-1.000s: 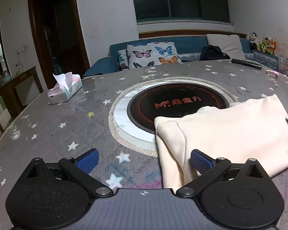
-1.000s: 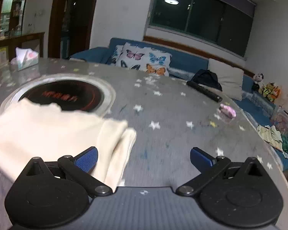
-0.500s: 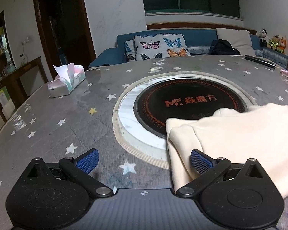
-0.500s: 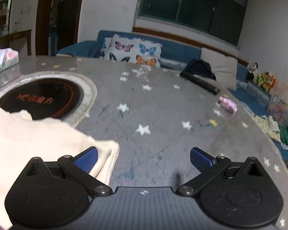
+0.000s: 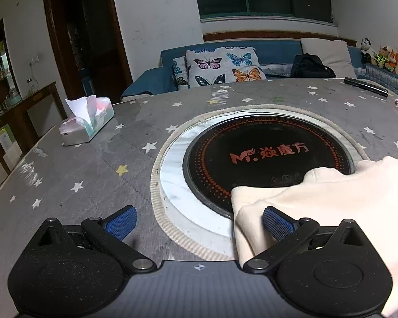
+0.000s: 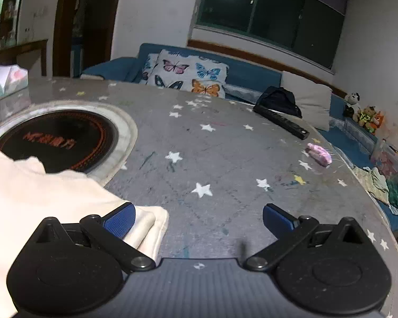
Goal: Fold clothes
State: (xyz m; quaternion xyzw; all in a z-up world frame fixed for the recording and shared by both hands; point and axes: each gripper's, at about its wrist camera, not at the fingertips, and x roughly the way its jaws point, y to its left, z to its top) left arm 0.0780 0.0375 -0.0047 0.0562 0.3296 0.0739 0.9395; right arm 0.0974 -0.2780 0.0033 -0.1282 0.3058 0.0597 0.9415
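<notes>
Holding both grippers wide open, you grip nothing. Your left gripper (image 5: 199,220) sits at the near rim of the hob (image 5: 268,156), its right pad over the left corner of the garment (image 5: 331,198). That cream garment lies folded on the table (image 5: 92,164), its far edge overlapping the hob's near side. Your right gripper (image 6: 199,218) is right of the hob, its left pad above the garment's right corner (image 6: 146,225). A tissue box (image 5: 86,124) stands well left of the hob.
</notes>
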